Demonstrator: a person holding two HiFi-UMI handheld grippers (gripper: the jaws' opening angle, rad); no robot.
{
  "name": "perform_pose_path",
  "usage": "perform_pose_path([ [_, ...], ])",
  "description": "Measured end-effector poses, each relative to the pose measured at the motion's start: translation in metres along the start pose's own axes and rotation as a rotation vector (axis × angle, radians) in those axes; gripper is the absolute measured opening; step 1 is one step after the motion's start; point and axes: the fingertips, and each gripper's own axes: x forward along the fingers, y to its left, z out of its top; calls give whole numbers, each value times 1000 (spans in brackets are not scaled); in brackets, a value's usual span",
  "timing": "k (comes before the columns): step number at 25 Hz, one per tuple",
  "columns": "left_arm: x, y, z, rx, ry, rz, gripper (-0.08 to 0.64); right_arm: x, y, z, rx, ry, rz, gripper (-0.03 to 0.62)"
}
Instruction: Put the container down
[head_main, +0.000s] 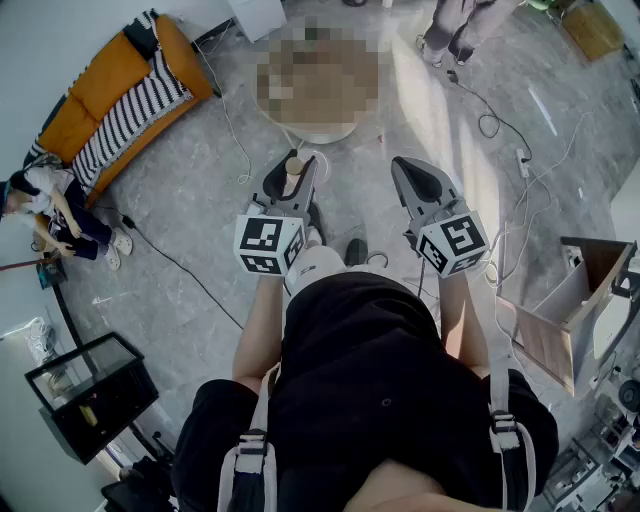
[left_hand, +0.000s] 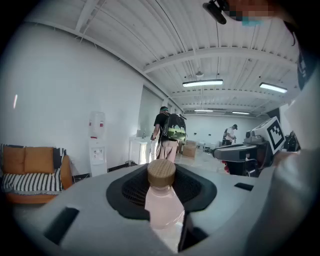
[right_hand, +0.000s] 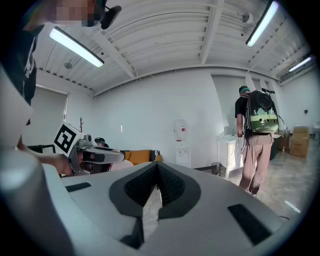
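Item 1. Container (left_hand: 163, 202): a pale pink see-through bottle with a tan ribbed cap (left_hand: 161, 173). It stands upright between the jaws of the left gripper (head_main: 292, 172), which are clamped on its body below the cap. In the head view it is held out in front of the person, above the floor and clear of any desk.

Item 2. Right gripper (right_hand: 156, 189): its jaws are drawn together with only a thin slit between the dark pads, and they hold nothing. It is held level beside the left gripper, and the two are apart.

Item 3. Floor (head_main: 200, 230): grey and marbled, with loose cables (head_main: 490, 122) trailing across it at the upper right.

Item 4. Sofa (head_main: 95, 95): orange, set at the upper left, with a black-and-white striped blanket (head_main: 135, 110) draped over it.

Item 5. Water dispenser (left_hand: 97, 145): white, standing against the wall.

Item 6. Person (left_hand: 169, 134): standing farther off with their back turned, wearing a backpack.
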Motion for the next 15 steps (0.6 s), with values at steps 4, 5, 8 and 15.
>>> perform_pose_path([
  [4, -7, -3, 1, 12, -1, -17, 140, -3, 6, -3, 1, -11, 0, 2],
  [5, -8, -3, 1, 13, -2, -20, 140, -3, 7, -3, 3, -14, -3, 2],
  [8, -10, -3, 2, 13, -6, -25, 139, -4, 10, -2, 1, -15, -4, 2],
  [15, -12, -9, 2, 10, -11, -33, 140, -13, 6, -2, 9, -35, -22, 2],
])
